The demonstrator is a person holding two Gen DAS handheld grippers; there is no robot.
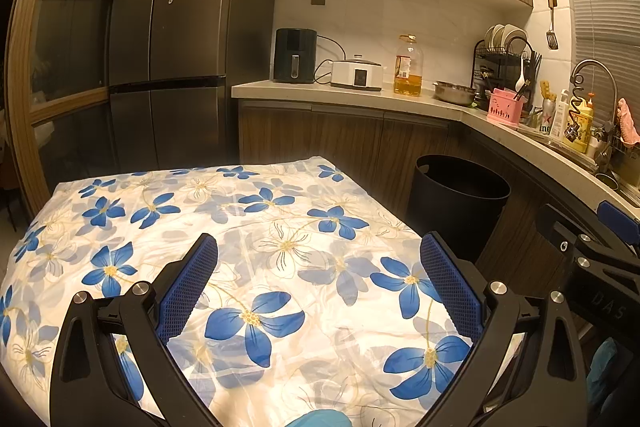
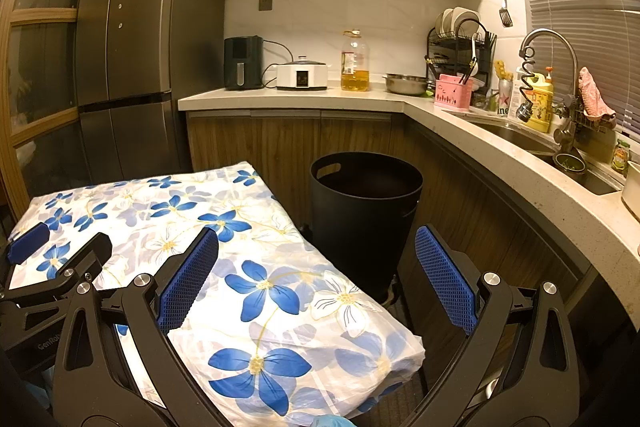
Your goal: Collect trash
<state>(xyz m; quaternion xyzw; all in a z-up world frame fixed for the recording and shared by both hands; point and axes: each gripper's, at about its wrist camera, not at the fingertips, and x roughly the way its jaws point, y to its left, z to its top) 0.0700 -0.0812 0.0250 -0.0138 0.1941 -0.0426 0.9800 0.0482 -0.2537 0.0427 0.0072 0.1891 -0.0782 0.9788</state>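
Warm kitchen light is falling over a bench draped in a white plastic cloth printed with blue flowers, with a tall dark steel fridge behind it. From the left wrist view, the left gripper is hovering low over the cloth with its blue-padded fingers spread wide apart and holding nothing. No scrap of trash is showing anywhere on the cloth in this view. A round black plastic bin is standing on the floor just beside the bench's far right corner, its mouth open. The right gripper's black frame is poking in at the right edge.

From the right wrist view, the right gripper is hanging over the bench's near right corner, its fingers likewise wide apart and empty. The bin is sitting close ahead of it, between the bench and the brown wooden cabinets. Here too no trash is visible on the cloth.

Judging from this, the step is either searching or finishing. Doing it well probably means sweeping both cameras across the cloth and floor before reaching, keeping the fingers clear of the loose cloth folds, and carrying any find fully over the bin's mouth before letting go.
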